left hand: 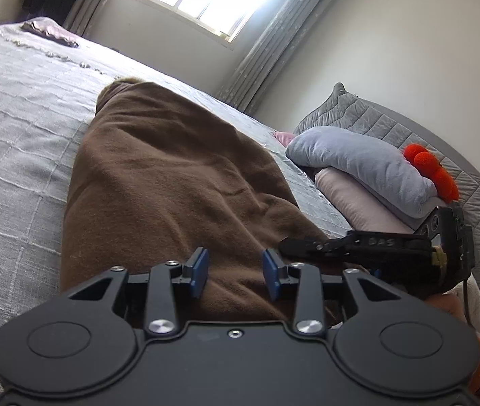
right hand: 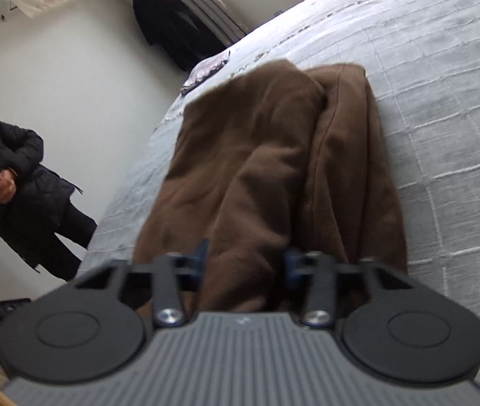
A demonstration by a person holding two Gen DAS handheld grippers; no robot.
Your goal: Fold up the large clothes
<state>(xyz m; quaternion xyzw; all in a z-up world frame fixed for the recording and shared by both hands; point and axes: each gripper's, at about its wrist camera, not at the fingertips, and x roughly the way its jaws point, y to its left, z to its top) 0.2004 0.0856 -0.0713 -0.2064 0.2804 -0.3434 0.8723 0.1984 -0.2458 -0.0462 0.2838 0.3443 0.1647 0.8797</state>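
Brown garment (left hand: 172, 182) lying lengthwise on the grey bedspread (left hand: 20, 128), seen along both grippers.

Left wrist view: the left gripper (left hand: 234, 272) has its blue pads (left hand: 199, 270) spread apart, with brown cloth lying between and beneath them; whether they touch the cloth cannot be told. The right gripper (left hand: 375, 243) lies just beside it, at the garment's near edge. Beyond the garment, a grey cushion (left hand: 358, 165) rests on a pink pillow (left hand: 358, 203), with orange-red balls (left hand: 432, 172) beside it. Right wrist view: the right gripper (right hand: 246, 260) is likewise spread, a raised fold of the garment (right hand: 256, 155) passing between its fingers. A person in a dark coat (right hand: 13, 182) stands by the wall; dark clothing (right hand: 168, 30) hangs near the curtain. No container is visible.
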